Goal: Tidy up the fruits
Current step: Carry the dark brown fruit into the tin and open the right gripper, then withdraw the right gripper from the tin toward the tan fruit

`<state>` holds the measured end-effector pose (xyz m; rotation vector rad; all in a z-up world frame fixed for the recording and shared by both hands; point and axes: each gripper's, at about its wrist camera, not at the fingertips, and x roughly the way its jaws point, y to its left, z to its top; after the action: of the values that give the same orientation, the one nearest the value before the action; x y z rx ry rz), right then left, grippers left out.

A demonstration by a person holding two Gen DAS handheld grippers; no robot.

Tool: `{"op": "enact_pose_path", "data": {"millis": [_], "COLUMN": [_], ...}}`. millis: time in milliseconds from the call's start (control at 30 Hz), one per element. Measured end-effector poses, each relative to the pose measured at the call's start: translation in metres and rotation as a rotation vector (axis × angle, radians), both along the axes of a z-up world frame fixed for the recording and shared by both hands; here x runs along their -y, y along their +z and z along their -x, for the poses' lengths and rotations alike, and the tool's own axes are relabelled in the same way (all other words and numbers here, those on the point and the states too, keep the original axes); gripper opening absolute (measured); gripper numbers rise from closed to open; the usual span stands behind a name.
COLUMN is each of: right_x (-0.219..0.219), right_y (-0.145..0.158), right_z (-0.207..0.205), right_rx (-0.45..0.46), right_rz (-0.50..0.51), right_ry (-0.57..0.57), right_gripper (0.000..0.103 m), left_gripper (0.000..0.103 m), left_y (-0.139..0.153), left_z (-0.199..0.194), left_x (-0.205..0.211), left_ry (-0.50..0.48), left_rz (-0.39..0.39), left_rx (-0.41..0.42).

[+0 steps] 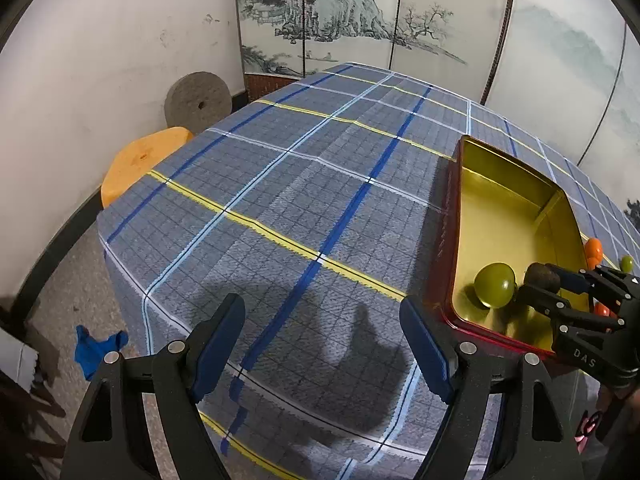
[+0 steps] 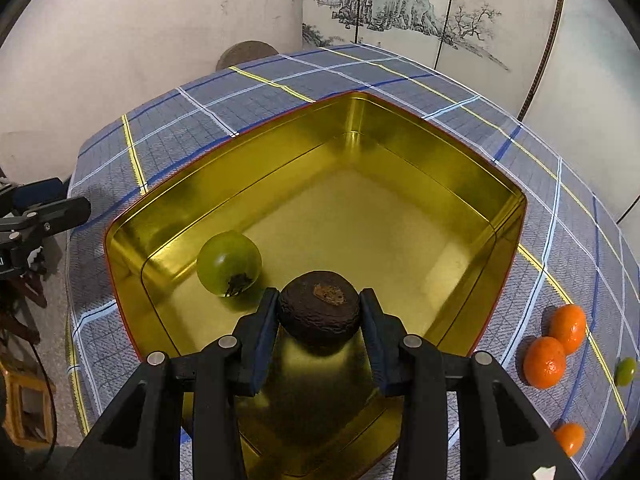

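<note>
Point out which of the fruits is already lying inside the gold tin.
The large green fruit lies loose on the tin floor. The oranges and small green fruit sit outside on the cloth.

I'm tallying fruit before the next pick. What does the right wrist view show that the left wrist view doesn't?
Only the right wrist view: a third orange fruit near the table edge, beyond the tin. Only the left wrist view: the orange stool and blue cloth on the floor. Both: the gold tin, the large green fruit inside, and the dark wrinkled fruit between the right gripper fingers.
</note>
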<state>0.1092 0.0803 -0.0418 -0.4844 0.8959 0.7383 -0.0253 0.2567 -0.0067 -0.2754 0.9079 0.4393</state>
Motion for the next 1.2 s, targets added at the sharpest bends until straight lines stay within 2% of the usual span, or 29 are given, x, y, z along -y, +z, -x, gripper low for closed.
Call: {"op": "enact_pose_path", "data": {"millis": [267,500,733,933,1200], "right_x": [0.0,0.002,0.014,0.046,0.134], "right_y": [0.0,0.001,0.013,0.038,0.059], "right_z": [0.0,-0.001,0.007,0.022,0.03], "right_rx": [0.004,0.006,0.011,0.035,0.089], "right_rz": [-0.001,-0.012,-0.077,-0.153,-0.187], "right_ry": [-0.005,-0.012,-0.011,-0.05,-0.213], "right_gripper": [0.039,0.044,0.05,0.053,0.055], "left_gripper": [0.08,0.08,0.08,0.08,0.08], "left_y": [-0.002,0.0,0.006,0.013,0.016], "left_z": [-0.003,-0.005,-0.012,-0.023,-0.037], "left_x": [0.006,0.015,0.034,0.064,0.116], "left_ry": [-0.02,-0.044,-0.092,-0.172,-0.301], "left_rz": [0.003,0.001,0.002,0.005,0.007], "left_rx": [-0.003,0.0,0.018,0.039,0.044]}}
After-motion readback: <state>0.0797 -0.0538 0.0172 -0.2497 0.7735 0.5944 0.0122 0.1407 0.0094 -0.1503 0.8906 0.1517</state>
